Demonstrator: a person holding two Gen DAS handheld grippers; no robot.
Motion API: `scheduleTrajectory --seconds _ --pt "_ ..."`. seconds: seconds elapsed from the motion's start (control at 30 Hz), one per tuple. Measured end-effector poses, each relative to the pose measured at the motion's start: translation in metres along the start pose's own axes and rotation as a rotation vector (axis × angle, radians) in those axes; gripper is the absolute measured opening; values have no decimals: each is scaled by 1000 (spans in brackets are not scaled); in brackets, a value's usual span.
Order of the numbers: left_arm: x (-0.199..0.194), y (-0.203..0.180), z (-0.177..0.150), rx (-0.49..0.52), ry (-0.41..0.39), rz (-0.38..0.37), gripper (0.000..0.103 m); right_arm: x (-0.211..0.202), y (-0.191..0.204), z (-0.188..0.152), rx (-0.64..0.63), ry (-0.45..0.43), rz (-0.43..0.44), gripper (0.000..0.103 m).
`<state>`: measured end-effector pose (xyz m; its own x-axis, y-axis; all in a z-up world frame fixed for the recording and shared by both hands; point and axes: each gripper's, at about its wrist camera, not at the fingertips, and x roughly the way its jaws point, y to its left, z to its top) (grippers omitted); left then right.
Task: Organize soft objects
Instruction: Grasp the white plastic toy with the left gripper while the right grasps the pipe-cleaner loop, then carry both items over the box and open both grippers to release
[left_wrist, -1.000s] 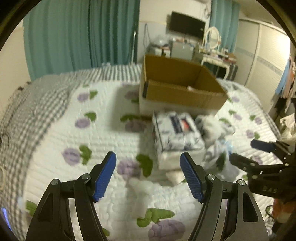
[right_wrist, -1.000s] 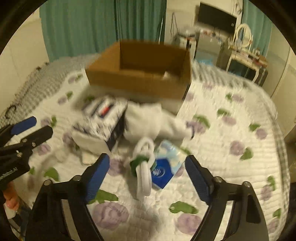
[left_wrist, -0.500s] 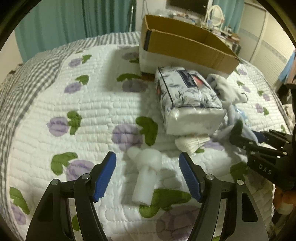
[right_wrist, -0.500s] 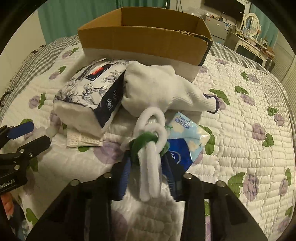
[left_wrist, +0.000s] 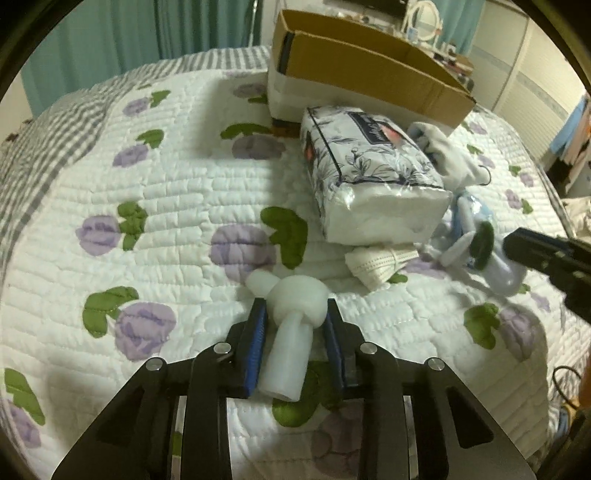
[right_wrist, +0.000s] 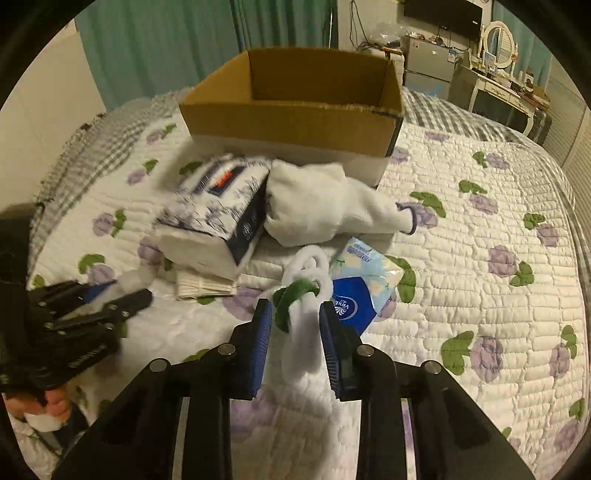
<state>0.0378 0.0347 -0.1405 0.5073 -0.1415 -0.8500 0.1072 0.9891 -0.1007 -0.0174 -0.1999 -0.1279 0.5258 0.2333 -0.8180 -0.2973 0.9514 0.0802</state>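
My left gripper (left_wrist: 293, 314) is shut on a white knotted foam tube (left_wrist: 291, 325) that lies on the quilt. My right gripper (right_wrist: 295, 314) is shut on a fluffy white-and-green looped toy (right_wrist: 303, 295) and holds it just above the quilt; the toy also shows in the left wrist view (left_wrist: 480, 247). A floral tissue pack (left_wrist: 365, 173), a white glove (right_wrist: 321, 206), a blue tissue packet (right_wrist: 362, 291) and a folded white mask (left_wrist: 380, 260) lie in front of an open cardboard box (right_wrist: 295, 114).
The quilted bedspread (left_wrist: 166, 206) with purple flowers covers the bed. Teal curtains (right_wrist: 166, 48) hang behind. A dresser with a mirror (right_wrist: 498, 70) and a fridge stand at the far right.
Both grippers came down and closed: the left on the white foam tube, the right on the white-and-green toy, which has risen slightly.
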Motion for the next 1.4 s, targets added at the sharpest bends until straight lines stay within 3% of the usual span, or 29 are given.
scheduleTrajectory --seconds 0.43,0.47,0.6,0.67,0.9,0.97,1.0,1.2,1.4 --pt "-61 -13 13 47 -133 22 29 -47 5 3 -29 -91 46 23" --pt "-61 -13 14 47 -133 20 29 -46 6 3 -30 -87 51 26" --pt "-52 -11 17 40 -130 21 29 -26 5 3 -21 -51 17 62" --pt "-47 -10 18 36 -124 18 29 -10 3 1 -12 -25 15 67" --pt "-32 -5 25 31 -109 23 29 43 -6 2 10 72 4 66" --pt "-31 -6 26 41 -110 28 29 51 -5 1 8 92 -20 29" --pt "-33 -7 27 42 -112 24 29 52 -4 1 3 95 -26 29" --pt "-55 -19 40 68 -160 43 29 6 4 11 -24 -6 7 27" --pt "-95 -40 85 98 -286 -15 29 -70 13 65 -68 -192 5 28"
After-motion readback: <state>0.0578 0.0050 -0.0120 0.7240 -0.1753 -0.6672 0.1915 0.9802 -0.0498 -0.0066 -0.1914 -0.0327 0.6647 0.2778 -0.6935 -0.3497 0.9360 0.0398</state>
